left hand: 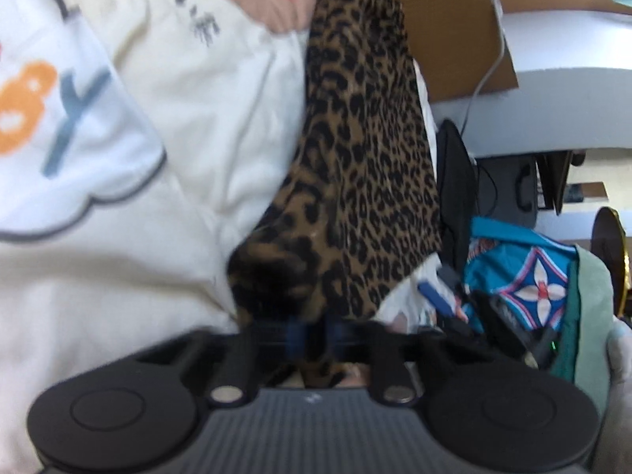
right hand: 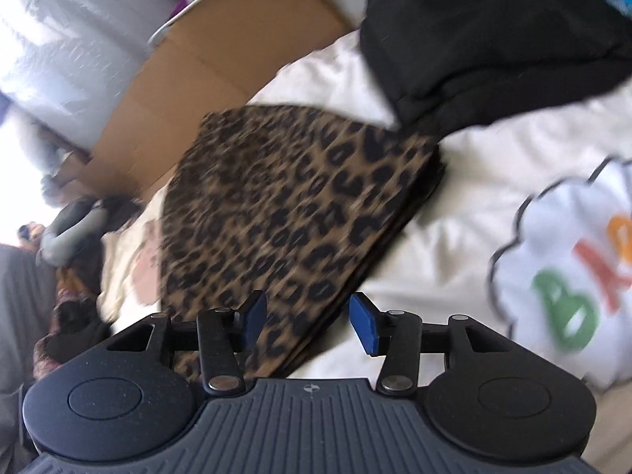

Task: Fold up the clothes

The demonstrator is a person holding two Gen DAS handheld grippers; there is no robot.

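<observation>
Cream bedding point(right hand: 454, 245) is spread beneath both tools. 1 leopard-print garment point(left hand: 367, 166) is pinched by the left hand-held gripper point(left hand: 316, 335), its fingertips hidden by cloth; ahead of the spread right hand-held gripper point(right hand: 306, 322) it lies blurred.

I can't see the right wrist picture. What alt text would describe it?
The right gripper, its blue-padded fingers open, hovers over the near edge of a folded leopard-print garment lying on a cream cloth. A black garment lies beyond it, and brown cardboard sits behind.
</observation>
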